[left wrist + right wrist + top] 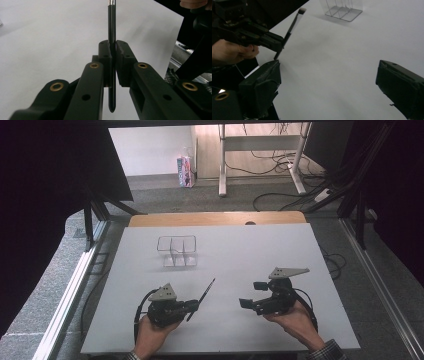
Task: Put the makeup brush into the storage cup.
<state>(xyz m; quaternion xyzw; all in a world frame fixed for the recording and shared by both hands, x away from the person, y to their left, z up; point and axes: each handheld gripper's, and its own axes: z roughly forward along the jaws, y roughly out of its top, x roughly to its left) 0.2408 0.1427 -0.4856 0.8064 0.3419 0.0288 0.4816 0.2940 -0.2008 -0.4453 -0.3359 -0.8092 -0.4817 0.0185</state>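
Note:
A thin black brush (206, 293) is clamped between the jaws of my left gripper (195, 306), which is shut on it at the front left of the white table. In the left gripper view the brush (111, 25) stands up between the pads of the left gripper (113, 47), its silver ferrule at the top and its pointed end hanging below. My right gripper (252, 295) is at the front right, open, with nothing between its fingers. In the right gripper view the right gripper (327, 80) faces the left gripper (278, 43) and the slanted brush (293, 22).
A clear plastic organiser (177, 251) with several compartments stands on the white table (260, 250) behind the grippers, also seen as the organiser (342, 10) at the top of the right gripper view. Metal frame rails run along both table sides.

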